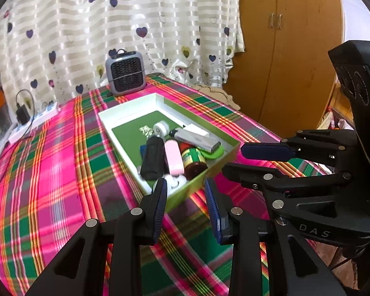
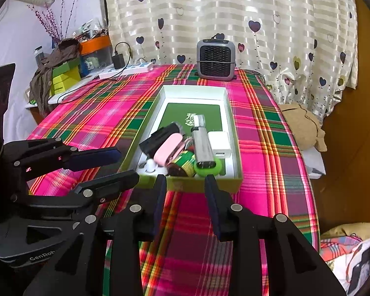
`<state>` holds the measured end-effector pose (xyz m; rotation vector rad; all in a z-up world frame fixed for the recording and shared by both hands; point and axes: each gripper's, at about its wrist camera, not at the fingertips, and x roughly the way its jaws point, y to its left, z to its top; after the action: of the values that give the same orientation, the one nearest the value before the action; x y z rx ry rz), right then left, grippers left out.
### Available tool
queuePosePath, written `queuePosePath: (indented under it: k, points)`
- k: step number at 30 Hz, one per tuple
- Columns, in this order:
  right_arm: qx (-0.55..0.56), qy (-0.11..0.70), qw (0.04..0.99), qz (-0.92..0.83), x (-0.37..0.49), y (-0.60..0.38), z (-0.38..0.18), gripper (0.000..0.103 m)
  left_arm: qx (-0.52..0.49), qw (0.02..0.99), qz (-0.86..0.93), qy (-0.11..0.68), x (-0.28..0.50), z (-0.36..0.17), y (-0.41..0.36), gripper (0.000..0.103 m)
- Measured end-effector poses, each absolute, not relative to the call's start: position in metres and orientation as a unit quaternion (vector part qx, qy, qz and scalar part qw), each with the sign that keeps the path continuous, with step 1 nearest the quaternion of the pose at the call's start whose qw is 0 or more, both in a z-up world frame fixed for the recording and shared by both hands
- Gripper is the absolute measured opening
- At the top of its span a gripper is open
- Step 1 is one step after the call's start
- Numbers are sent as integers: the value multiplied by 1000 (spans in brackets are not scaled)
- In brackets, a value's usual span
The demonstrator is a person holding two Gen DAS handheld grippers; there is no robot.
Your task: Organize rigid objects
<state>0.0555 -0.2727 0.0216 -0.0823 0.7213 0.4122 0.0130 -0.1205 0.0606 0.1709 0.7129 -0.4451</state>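
Box point(image 2: 199, 185) at twelve o'clock looks full, so you seem nearly done. Left gripper point(image 1: 186, 203) and right gripper point(image 2: 185, 203) are wide, holding nothing. Next, check for leftovers.

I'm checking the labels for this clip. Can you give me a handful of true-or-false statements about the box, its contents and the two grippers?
1. Both grippers, left gripper and right gripper, are open and hold nothing. True.
2. The pink case lies on the tablecloth outside the box. False: it lies inside the box, among the other items.
3. The grey fan heater stands on the table beyond the box. True.
4. The brown bottle stands upright. False: it lies on its side.
5. The items are piled at the box end nearer the grippers. True.
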Motion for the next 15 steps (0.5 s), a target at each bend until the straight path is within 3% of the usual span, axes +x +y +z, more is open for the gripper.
queuePosePath:
  k: [15]
  points:
    - [-46, 367, 906, 206, 45, -265, 6, 34, 60, 904, -179, 384, 5, 32, -110, 31]
